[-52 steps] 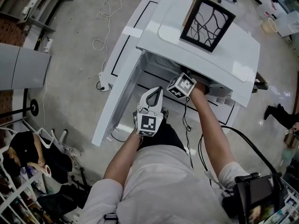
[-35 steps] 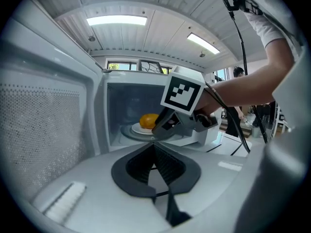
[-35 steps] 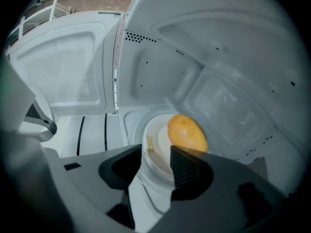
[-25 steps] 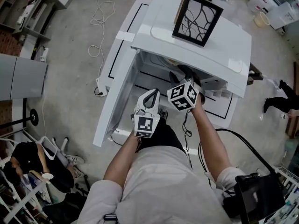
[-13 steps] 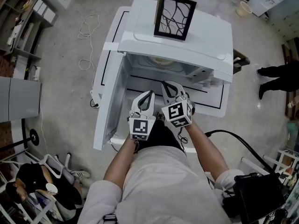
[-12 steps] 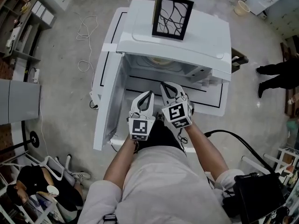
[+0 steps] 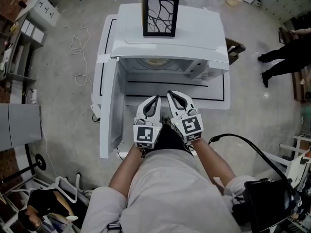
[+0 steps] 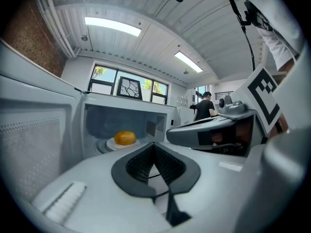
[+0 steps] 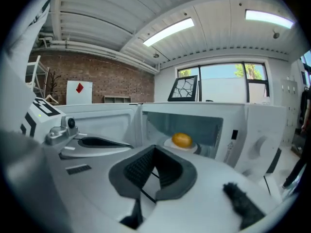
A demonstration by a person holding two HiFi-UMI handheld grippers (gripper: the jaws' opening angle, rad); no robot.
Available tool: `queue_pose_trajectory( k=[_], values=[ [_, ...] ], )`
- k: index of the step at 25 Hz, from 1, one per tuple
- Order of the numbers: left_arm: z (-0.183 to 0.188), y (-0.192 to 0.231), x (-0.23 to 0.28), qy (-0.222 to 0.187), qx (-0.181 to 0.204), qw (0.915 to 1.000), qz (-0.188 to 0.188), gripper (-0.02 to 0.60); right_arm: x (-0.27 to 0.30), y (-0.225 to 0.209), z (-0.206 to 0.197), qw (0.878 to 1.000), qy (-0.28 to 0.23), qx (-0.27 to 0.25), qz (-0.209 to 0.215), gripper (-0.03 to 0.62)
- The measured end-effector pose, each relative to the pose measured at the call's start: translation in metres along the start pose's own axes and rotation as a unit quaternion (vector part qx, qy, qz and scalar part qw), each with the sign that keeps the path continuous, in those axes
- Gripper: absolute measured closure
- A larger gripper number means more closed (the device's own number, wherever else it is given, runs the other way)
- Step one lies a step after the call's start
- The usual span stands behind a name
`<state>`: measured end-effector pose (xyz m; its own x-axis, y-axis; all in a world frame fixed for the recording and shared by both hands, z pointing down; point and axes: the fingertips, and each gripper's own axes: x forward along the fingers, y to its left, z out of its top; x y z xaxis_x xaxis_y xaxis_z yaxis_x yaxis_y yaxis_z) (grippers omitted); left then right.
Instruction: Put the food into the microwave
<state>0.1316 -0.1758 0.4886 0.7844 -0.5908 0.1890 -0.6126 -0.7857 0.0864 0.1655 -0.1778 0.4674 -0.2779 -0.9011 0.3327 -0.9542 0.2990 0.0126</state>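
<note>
Food [image 8: 125,138]: gripper views only

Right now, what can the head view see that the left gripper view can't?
Only the head view shows the white cable on the floor and the marker cube on the left gripper. Only the left gripper view shows the round orange food sitting inside, and the ceiling lights. Both show the white microwave with its door open, the framed picture on top, and the right gripper.
</note>
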Motion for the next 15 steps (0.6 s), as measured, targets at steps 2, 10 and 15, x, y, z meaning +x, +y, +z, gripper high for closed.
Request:
queue_pose_trajectory(
  k=[2,10,15],
  values=[
    [0.000,-0.002,0.000,0.001,0.007,1.0000,-0.007,0.574,-0.006,0.003,-0.002,1.000,-0.002,0.004,-0.006,0.585],
    [0.006,0.000,-0.008,-0.004,0.011,0.9999,-0.011,0.574,-0.017,0.015,-0.006,1.000,0.003,-0.006,-0.013,0.585],
    [0.005,0.002,-0.013,-0.003,0.009,0.9999,-0.010,0.574,-0.018,0.022,-0.006,1.000,0.005,-0.014,-0.006,0.585]
  ],
)
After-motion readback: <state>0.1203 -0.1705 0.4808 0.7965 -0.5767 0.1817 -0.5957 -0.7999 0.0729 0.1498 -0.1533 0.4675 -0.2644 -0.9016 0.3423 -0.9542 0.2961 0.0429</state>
